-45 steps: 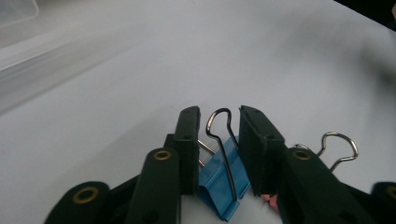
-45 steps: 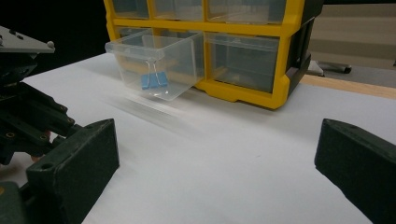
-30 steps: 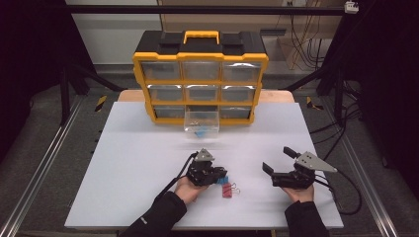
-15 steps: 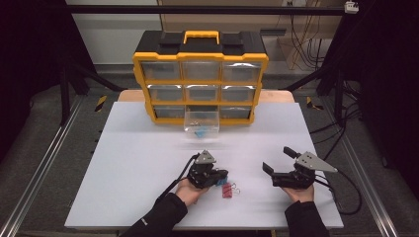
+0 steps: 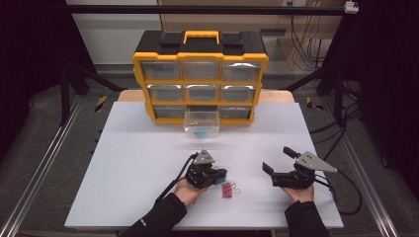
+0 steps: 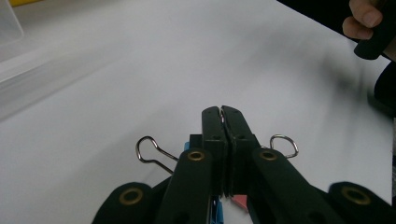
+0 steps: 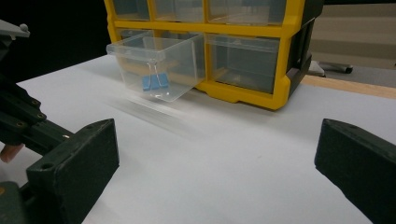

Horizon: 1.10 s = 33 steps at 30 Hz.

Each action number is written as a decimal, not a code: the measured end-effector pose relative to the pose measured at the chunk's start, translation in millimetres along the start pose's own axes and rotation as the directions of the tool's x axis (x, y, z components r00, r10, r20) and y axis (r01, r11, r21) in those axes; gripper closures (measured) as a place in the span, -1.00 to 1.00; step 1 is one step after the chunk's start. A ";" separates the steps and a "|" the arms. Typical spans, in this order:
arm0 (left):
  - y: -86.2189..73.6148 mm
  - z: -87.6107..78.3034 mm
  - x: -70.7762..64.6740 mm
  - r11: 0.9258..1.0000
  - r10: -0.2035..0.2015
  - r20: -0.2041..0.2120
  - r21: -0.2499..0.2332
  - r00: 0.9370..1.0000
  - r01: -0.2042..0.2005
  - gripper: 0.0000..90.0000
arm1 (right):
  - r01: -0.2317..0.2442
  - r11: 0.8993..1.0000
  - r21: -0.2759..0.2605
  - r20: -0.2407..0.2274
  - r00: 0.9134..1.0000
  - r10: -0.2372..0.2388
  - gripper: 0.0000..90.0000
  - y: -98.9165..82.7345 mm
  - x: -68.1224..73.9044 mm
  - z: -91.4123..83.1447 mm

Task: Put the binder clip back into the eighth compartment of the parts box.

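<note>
- Over the last second the left gripper [image 5: 213, 174] has barely moved: it stays low on the white desk [image 5: 123, 163], jaws pressed together on a blue binder clip [image 5: 221, 174].
- A red binder clip [image 5: 228, 190] lies just beside it.
- The right gripper [image 5: 282, 167] still waits with jaws spread.
- The clear drawer [image 5: 201, 121] of the yellow organizer [image 5: 200, 59] stands pulled out, probably the clip's destination.

I see a matt white worktop [image 5: 128, 163], a glossy yellow plastic organizer [image 5: 200, 79] with a clear plastic drawer [image 7: 156, 65], matt black jaws, and shiny wire clip handles [image 6: 152, 151].
</note>
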<state>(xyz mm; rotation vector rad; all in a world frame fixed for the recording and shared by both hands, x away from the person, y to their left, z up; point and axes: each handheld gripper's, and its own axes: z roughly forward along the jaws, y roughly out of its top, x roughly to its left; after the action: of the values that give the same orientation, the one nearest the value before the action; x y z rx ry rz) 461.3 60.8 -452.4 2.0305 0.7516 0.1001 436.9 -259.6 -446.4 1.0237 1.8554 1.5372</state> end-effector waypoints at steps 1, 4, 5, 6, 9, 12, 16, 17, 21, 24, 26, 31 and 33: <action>0.9 -1.9 -0.1 1.000 0.003 -0.004 -0.003 1.000 -0.003 0.96 | -0.003 1.000 0.000 0.002 1.000 0.003 -0.99 0.1 0.2 0.0; 3.6 -8.0 0.3 1.000 0.002 -0.009 -0.016 1.000 -0.002 0.96 | -0.007 1.000 0.002 0.002 1.000 0.007 -0.99 0.2 0.5 -0.4; 4.6 -10.0 0.6 1.000 0.003 -0.011 -0.021 1.000 -0.003 0.96 | -0.007 1.000 0.002 0.002 1.000 0.007 -0.99 0.2 0.4 -0.4; 5.7 -12.1 1.2 1.000 0.002 -0.014 -0.026 1.000 -0.002 0.96 | -0.007 1.000 0.002 0.002 1.000 0.007 -0.99 0.2 0.4 -0.4; 8.9 -19.1 3.1 0.999 -0.001 -0.024 -0.041 1.000 0.000 0.96 | -0.009 1.000 0.001 0.002 1.000 0.009 -0.99 0.2 0.6 -0.3; 12.1 -25.9 4.8 0.998 0.002 -0.031 -0.060 1.000 -0.004 0.96 | -0.004 1.000 0.000 0.001 1.000 0.004 -0.99 0.2 0.3 -0.2; 16.3 -34.0 7.4 0.997 0.000 -0.041 -0.080 0.999 -0.003 0.96 | -0.003 1.000 0.000 0.002 1.000 0.003 -0.99 0.2 0.2 -0.2; 17.4 -36.0 8.2 0.997 0.000 -0.043 -0.083 0.999 -0.003 0.96 | -0.008 1.000 0.001 0.001 1.000 0.008 -0.99 0.2 0.5 -0.3; 22.4 -44.7 12.2 0.995 -0.009 -0.047 -0.099 0.999 0.004 0.96 | -0.006 1.000 0.002 0.002 1.000 0.006 -0.99 0.2 0.4 -0.2; 26.3 -51.1 14.6 0.993 -0.007 -0.056 -0.115 0.998 0.000 0.96 | -0.007 1.000 -0.002 -0.001 1.000 0.007 -0.99 0.2 0.4 -0.2; 29.5 -55.5 16.5 0.993 -0.006 -0.059 -0.121 0.998 -0.001 0.96 | -0.008 1.000 0.001 0.002 1.000 0.008 -0.99 0.2 0.4 -0.2; 36.9 -63.9 21.7 0.991 -0.003 -0.079 -0.136 0.997 -0.007 0.96 | -0.002 1.000 0.001 0.001 1.000 0.002 -0.99 0.1 0.0 0.1; 39.9 -67.3 24.5 0.990 -0.004 -0.085 -0.144 0.996 -0.008 0.96 | -0.002 1.000 0.001 0.002 1.000 0.002 -0.99 0.1 0.0 0.2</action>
<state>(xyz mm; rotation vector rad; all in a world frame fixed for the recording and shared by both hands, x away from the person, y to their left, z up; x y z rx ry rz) 476.0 109.6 -388.3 1.8994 0.7727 0.2368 437.0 -259.5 -446.4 1.0277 1.8545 1.5367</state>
